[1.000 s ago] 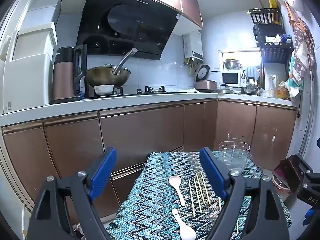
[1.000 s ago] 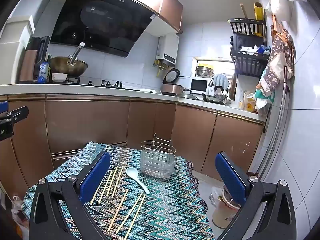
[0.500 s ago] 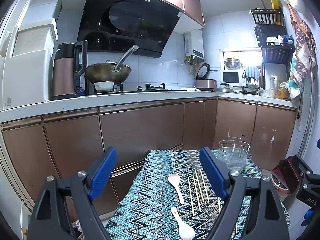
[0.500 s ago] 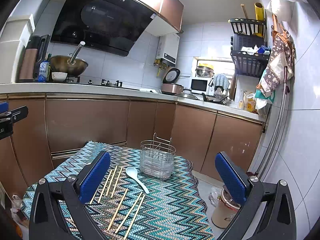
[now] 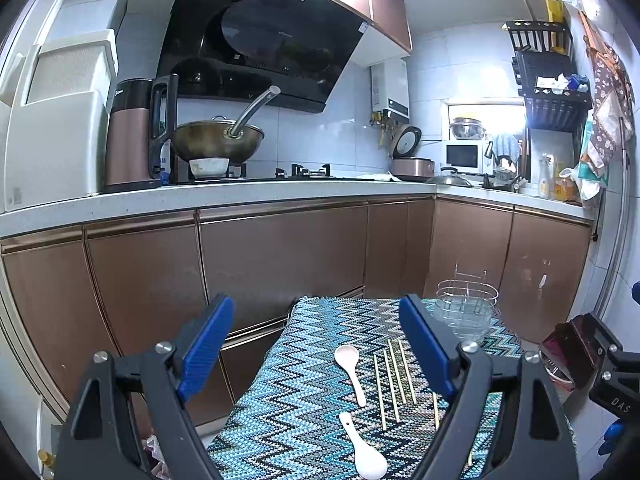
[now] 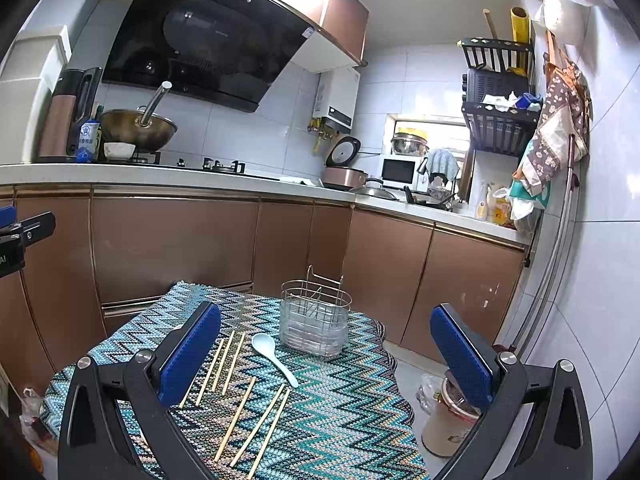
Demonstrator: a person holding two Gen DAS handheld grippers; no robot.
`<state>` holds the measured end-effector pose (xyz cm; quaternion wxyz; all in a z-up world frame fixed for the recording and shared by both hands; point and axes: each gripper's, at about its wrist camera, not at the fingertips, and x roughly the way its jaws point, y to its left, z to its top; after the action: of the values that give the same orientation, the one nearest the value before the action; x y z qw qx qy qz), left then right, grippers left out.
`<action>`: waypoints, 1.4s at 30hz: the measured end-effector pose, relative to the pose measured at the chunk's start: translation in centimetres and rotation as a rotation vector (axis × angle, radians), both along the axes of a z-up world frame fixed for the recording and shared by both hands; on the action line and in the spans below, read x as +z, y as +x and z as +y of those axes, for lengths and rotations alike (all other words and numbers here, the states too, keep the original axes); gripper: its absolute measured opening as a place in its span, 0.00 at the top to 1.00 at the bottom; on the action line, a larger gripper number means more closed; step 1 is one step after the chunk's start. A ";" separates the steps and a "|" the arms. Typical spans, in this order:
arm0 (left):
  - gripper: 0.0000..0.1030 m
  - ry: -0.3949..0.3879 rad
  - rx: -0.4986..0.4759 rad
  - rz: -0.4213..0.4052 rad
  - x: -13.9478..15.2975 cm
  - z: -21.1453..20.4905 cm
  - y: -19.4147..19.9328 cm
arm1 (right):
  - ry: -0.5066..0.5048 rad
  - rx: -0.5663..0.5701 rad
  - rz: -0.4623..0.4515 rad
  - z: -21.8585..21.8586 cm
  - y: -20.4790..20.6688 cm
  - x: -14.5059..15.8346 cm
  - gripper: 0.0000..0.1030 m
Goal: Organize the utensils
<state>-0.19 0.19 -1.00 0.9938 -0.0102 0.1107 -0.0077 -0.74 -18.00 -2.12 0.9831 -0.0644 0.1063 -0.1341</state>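
Observation:
A small table under a blue zigzag cloth (image 5: pixel 296 408) (image 6: pixel 352 400) carries the utensils. Two white spoons lie on it: one spoon (image 5: pixel 352 372) (image 6: pixel 274 358) mid-table, a second spoon (image 5: pixel 364 452) nearer me in the left wrist view. Several pale chopsticks (image 5: pixel 394 384) (image 6: pixel 228 364) lie loose beside them. A wire and clear-plastic utensil holder (image 5: pixel 466 312) (image 6: pixel 314 320) stands upright at the far end, nothing showing inside it. My left gripper (image 5: pixel 318 348) hovers open above the table's left side. My right gripper (image 6: pixel 326 354) hangs open over the near right part. Both hold nothing.
Brown kitchen cabinets (image 5: pixel 280 256) and a counter with a wok (image 5: pixel 218 142) run behind the table. A cup-like bin (image 6: pixel 444 420) stands on the floor to the table's right. The tiled wall (image 6: pixel 600 280) is close on the right.
Both grippers stay open and nearly still. The left wrist view has drifted slightly, nothing on the table has moved.

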 end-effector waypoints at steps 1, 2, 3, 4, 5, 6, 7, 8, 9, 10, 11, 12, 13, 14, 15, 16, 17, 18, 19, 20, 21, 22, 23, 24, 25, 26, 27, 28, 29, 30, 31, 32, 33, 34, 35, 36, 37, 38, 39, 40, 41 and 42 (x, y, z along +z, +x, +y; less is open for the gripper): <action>0.18 0.000 0.001 0.000 0.0 -0.1 -0.1 | -0.003 -0.002 0.002 0.0 0.2 0.0 0.00; 0.18 0.001 0.001 0.001 0.1 -0.1 0.0 | -0.003 -0.002 0.003 0.0 0.2 0.0 0.00; 0.18 0.000 0.000 0.001 0.0 -0.1 0.0 | -0.004 -0.002 0.003 -0.1 0.2 0.0 0.00; 0.18 0.000 -0.001 0.001 0.0 -0.1 -0.1 | -0.004 -0.003 0.003 0.0 0.2 0.0 0.00; 0.18 0.000 -0.001 0.001 0.1 0.0 0.0 | -0.003 -0.002 0.002 0.0 0.2 -0.1 0.00; 0.18 0.001 -0.001 0.000 0.1 0.0 -0.1 | -0.004 -0.002 0.003 0.0 0.2 0.0 0.00; 0.18 0.000 -0.001 -0.002 0.1 0.1 -0.1 | -0.006 -0.002 0.003 0.0 0.2 -0.1 0.00; 0.18 -0.001 -0.001 -0.003 0.1 0.0 -0.1 | -0.007 -0.003 0.004 0.0 0.2 -0.1 0.00; 0.18 -0.005 -0.003 -0.006 0.1 0.1 -0.2 | -0.008 -0.004 0.005 0.1 0.2 -0.2 0.00; 0.18 -0.007 -0.003 -0.008 0.2 0.1 -0.2 | -0.007 -0.003 0.005 0.1 0.2 -0.2 0.00; 0.18 -0.009 -0.004 -0.010 0.2 0.2 -0.3 | -0.008 -0.003 0.005 0.1 0.2 -0.2 0.00; 0.18 -0.013 -0.003 -0.014 0.2 0.2 -0.4 | -0.010 -0.003 0.004 0.1 0.2 -0.2 0.00; 0.18 -0.015 -0.003 -0.015 0.2 0.3 -0.4 | -0.011 -0.003 0.004 0.1 0.2 -0.3 0.00; 0.18 -0.016 -0.004 -0.014 0.2 0.3 -0.4 | -0.011 -0.003 0.004 0.1 0.2 -0.3 0.00; 0.18 -0.018 -0.006 -0.015 0.2 0.3 -0.4 | -0.011 -0.004 0.004 0.1 0.2 -0.3 0.00; 0.18 -0.016 -0.005 -0.016 0.2 0.3 -0.5 | -0.011 -0.004 0.004 0.1 0.2 -0.3 0.00; 0.18 -0.012 -0.003 -0.019 0.2 0.2 -0.5 | -0.011 -0.005 0.004 0.1 0.2 -0.4 0.00; 0.18 -0.007 -0.001 -0.021 0.2 0.2 -0.5 | -0.011 -0.005 0.003 0.1 0.2 -0.4 0.00; 0.18 -0.003 -0.002 -0.021 0.2 0.1 -0.5 | -0.011 -0.004 0.003 0.1 0.2 -0.4 0.00; 0.18 0.000 -0.004 -0.018 0.2 0.1 -0.5 | -0.012 -0.005 0.004 0.1 0.3 -0.4 0.00; 0.18 0.001 -0.006 -0.015 0.2 0.1 -0.4 | -0.012 -0.004 0.004 0.1 0.2 -0.3 0.00; 0.18 0.002 -0.009 -0.011 0.2 0.0 -0.4 | -0.011 -0.003 0.005 0.0 0.3 -0.3 0.00; 0.18 0.003 -0.011 -0.008 0.2 0.0 -0.4 | -0.011 -0.002 0.004 0.1 0.2 -0.4 0.00; 0.18 0.001 -0.012 -0.007 0.2 0.0 -0.3 | -0.011 -0.001 0.004 0.0 0.2 -0.4 0.00; 0.18 0.000 -0.012 -0.006 0.2 0.0 -0.4 | -0.013 -0.001 0.005 0.1 0.2 -0.4 0.00; 0.18 0.002 -0.013 -0.007 0.2 0.0 -0.4 | -0.014 -0.001 0.006 0.1 0.2 -0.4 0.00; 0.18 0.005 -0.013 -0.007 0.2 0.0 -0.4 | -0.014 -0.001 0.006 0.1 0.2 -0.4 0.00; 0.18 0.011 -0.013 -0.007 0.2 -0.1 -0.4 | -0.012 -0.002 0.006 0.1 0.2 -0.4 0.00; 0.18 0.015 -0.014 -0.007 0.2 -0.1 -0.4 | -0.010 -0.003 0.006 0.0 0.2 -0.4 0.00; 0.18 0.017 -0.014 -0.007 0.1 -0.1 -0.5 | -0.008 -0.003 0.006 0.0 0.2 -0.5 0.00; 0.18 0.019 -0.015 -0.006 0.1 -0.1 -0.5 | -0.007 -0.004 0.006 0.0 0.2 -0.5 0.00; 0.18 0.022 -0.015 -0.005 0.1 -0.1 -0.5 | -0.007 -0.004 0.006 0.0 0.2 -0.5 0.00; 0.18 0.022 -0.014 -0.005 0.0 -0.2 -0.5 | -0.007 -0.003 0.006 0.0 0.2 -0.5 0.00; 0.18 0.022 -0.014 -0.004 0.0 -0.2 -0.5 | -0.008 -0.003 0.006 0.0 0.3 -0.5 0.00; 0.18 0.023 -0.014 -0.005 0.0 -0.3 -0.5 | -0.008 -0.003 0.007 0.0 0.3 -0.5 0.00; 0.18 0.022 -0.013 -0.006 0.0 -0.3 -0.5 | -0.008 -0.004 0.006 0.0 0.2 -0.5 0.00; 0.18 0.022 -0.011 -0.007 0.0 -0.3 -0.5 | -0.009 -0.005 0.004 0.0 0.2 -0.5 0.00; 0.18 0.021 -0.010 -0.007 0.0 -0.3 -0.5 | -0.009 -0.005 0.004 0.0 0.3 -0.5 0.00; 0.18 0.019 -0.008 -0.008 0.0 -0.3 -0.5 | -0.011 -0.005 0.004 0.0 0.3 -0.5 0.00; 0.18 0.015 -0.005 -0.009 0.0 -0.3 -0.4 | -0.012 -0.006 0.004 0.0 0.3 -0.5 0.00; 0.18 0.013 -0.005 -0.010 0.0 -0.3 -0.5 | -0.011 -0.007 0.004 0.0 0.3 -0.6 0.00; 0.18 0.011 -0.005 -0.010 0.0 -0.3 -0.5 | -0.011 -0.007 0.003 0.0 0.3 -0.6 0.00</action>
<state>-0.68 -0.12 -1.02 0.9943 -0.0045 0.1058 -0.0097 -0.45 -17.96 -2.69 0.9822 -0.0697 0.1073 -0.1378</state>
